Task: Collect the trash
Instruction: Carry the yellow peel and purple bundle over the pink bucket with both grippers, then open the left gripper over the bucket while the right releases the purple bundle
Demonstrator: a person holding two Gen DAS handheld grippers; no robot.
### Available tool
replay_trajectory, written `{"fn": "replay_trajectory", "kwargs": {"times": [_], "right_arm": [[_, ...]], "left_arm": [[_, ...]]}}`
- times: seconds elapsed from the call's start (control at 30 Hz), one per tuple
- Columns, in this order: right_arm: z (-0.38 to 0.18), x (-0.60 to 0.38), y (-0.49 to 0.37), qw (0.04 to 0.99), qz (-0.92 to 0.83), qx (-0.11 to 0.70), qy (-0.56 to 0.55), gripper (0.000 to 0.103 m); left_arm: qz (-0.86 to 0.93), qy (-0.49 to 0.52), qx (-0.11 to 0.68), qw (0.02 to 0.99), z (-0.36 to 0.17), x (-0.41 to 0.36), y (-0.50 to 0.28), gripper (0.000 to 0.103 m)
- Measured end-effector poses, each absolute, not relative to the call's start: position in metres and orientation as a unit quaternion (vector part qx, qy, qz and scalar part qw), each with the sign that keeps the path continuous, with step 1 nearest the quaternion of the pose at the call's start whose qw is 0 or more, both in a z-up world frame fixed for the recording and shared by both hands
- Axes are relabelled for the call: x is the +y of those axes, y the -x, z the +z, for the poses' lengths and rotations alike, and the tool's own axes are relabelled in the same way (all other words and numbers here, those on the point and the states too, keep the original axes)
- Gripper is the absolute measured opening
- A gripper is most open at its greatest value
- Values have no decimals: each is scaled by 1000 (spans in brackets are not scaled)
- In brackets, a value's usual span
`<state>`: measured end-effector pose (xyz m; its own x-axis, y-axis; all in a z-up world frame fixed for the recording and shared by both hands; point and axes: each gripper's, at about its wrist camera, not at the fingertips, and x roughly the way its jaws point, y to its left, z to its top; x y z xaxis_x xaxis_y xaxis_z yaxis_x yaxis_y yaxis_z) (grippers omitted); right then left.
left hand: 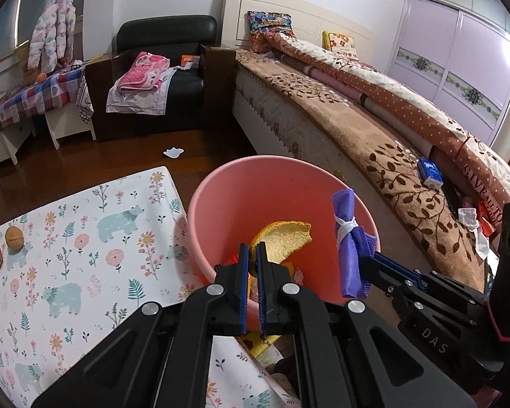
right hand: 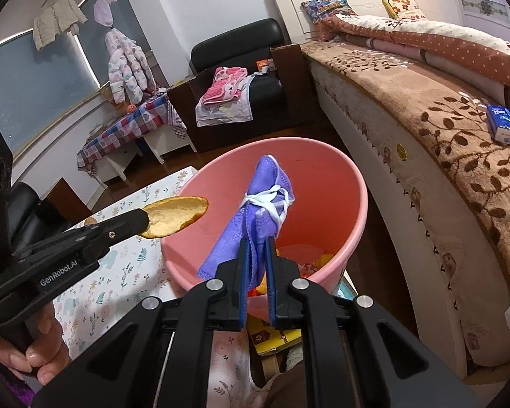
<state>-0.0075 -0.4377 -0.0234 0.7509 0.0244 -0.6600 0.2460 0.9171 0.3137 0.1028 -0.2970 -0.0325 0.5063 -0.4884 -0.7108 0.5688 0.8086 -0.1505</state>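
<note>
Left hand-held gripper (left hand: 252,255): clamping an orange peel (left hand: 282,239), hanging over the pink bin (left hand: 350,183) beside the worktop (left hand: 85,238). Right hand-held gripper (right hand: 256,251): pinching a rolled purple mask (right hand: 258,210) (long axis upright), likewise hovering directly above the bin's mouth, both positioned for dropping.

- Bin (left hand: 323,183): pink, seen plain inside and out.
- Peel (left hand: 284,239): orange rind, pale yellow pith.
- Mask (right hand: 267,204): purple, bound with white straps.
- Tablecloth (left hand: 85,238): white, printed with teal bears, pink flowers and green sprigs.
- Walnuts (left hand: 14,236): light brown.
- Blanket (left hand: 401,183): tan, patterned with dark brown leaves.
- Quilt (left hand: 408,102): rust with white dots.
- Armchair (left hand: 166,30): black.
- Gripper fingers (left hand: 244,272): black, lined with blue pads.
- Pack (left hand: 430,171): blue and white.
</note>
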Motion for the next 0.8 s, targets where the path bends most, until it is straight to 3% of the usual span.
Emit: {"fn": "replay_trajectory", "kwargs": {"times": [0.8], "right_arm": [[-39, -449, -14, 910, -74, 362, -189, 9]], "left_arm": [[-297, -59, 424, 854, -62, -330, -121, 4]]}}
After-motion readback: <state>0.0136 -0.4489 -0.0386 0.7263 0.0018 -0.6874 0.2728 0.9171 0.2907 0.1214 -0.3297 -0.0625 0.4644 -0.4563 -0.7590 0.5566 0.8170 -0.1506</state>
